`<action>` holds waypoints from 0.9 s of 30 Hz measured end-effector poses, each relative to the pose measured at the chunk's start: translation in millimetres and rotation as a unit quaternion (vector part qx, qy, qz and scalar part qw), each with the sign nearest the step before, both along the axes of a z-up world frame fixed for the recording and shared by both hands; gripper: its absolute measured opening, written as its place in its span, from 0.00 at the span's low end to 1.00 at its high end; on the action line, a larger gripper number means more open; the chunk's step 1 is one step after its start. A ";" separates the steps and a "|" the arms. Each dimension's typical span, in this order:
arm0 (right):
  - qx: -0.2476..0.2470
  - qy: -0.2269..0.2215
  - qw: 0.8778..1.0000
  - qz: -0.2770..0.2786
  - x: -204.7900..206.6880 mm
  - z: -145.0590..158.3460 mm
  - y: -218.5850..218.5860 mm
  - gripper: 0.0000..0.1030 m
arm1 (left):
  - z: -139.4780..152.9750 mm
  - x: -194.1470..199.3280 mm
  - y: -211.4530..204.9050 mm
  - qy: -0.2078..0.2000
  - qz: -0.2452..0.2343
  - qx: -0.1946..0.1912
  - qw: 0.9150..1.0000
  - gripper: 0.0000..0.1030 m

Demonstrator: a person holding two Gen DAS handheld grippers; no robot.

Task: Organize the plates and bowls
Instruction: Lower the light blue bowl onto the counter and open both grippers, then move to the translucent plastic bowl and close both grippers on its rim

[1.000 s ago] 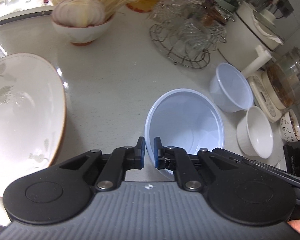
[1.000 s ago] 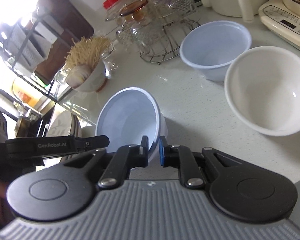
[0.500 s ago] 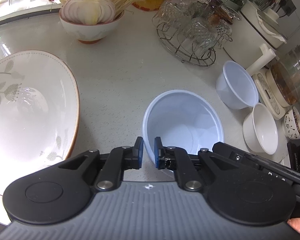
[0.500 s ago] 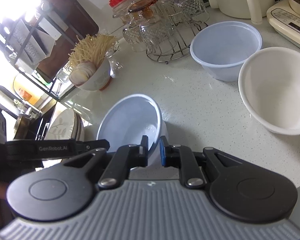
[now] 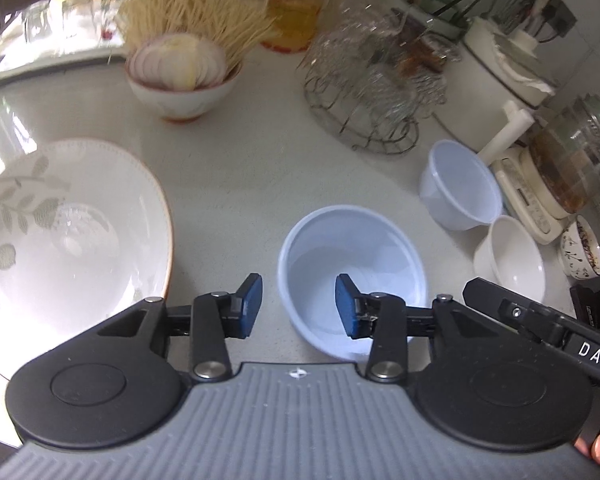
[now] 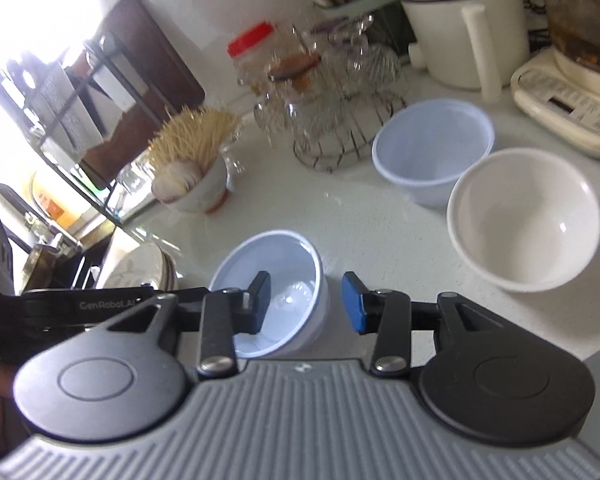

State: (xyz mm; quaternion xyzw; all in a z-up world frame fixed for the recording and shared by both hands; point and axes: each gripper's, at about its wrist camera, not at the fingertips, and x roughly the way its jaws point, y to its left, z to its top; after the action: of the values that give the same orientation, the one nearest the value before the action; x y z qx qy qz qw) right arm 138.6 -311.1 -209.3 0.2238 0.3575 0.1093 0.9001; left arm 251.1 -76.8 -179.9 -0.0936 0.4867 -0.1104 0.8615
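Note:
A pale blue plastic bowl (image 5: 352, 248) stands upright on the white counter; it also shows in the right wrist view (image 6: 284, 280). My left gripper (image 5: 298, 306) is open, its jaws astride the bowl's left rim. My right gripper (image 6: 308, 302) is open, astride the bowl's right rim. A second pale blue bowl (image 6: 432, 148) and a white ceramic bowl (image 6: 524, 216) stand to the right. A large white plate with a leaf pattern (image 5: 60, 232) lies to the left.
A bowl of onion and dry noodles (image 5: 180, 76) and a wire rack of glasses (image 5: 372, 92) stand at the back. A white kettle (image 6: 460, 20) and a glass pot on a cream base (image 6: 572, 92) crowd the right. The counter's edge runs close at the lower right.
Both grippers have opened and let go of the blue bowl's rim. The bowl, held tilted before, now stands level on the counter.

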 end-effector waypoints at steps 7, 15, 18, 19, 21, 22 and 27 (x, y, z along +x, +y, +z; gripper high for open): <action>-0.018 -0.044 0.999 -0.020 -11.5 25.9 -10.0 0.42 | 27.6 -1.7 -15.7 -0.030 -0.020 -0.004 0.999 0.45; -0.037 -0.076 0.995 -0.044 -12.4 43.0 -24.8 0.42 | 47.1 5.6 -37.4 -0.051 -0.041 -0.017 0.998 0.48; -0.035 -0.075 0.995 -0.058 -8.7 44.5 -35.0 0.42 | 48.2 11.7 -48.2 -0.052 -0.050 -0.018 0.997 0.50; -0.035 -0.075 0.995 -0.062 -7.0 44.9 -38.3 0.42 | 47.7 13.9 -51.8 -0.051 -0.052 -0.017 0.997 0.51; -0.038 -0.075 0.994 -0.068 -3.4 45.2 -44.3 0.42 | 44.9 19.3 -57.6 -0.047 -0.055 -0.018 0.997 0.53; -0.039 -0.074 0.994 -0.071 -1.3 45.1 -47.2 0.42 | 42.9 22.2 -60.1 -0.043 -0.056 -0.018 0.997 0.53; -0.041 -0.066 0.993 -0.084 10.6 42.8 -62.6 0.42 | 33.1 37.1 -68.7 -0.030 -0.056 -0.018 0.998 0.54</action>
State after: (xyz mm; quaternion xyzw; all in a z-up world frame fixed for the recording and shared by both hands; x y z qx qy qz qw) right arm 149.2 -373.7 -166.5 0.2082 0.2818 0.0325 0.9360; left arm 288.3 -145.5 -146.7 -0.0787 0.4632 -0.1698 0.8662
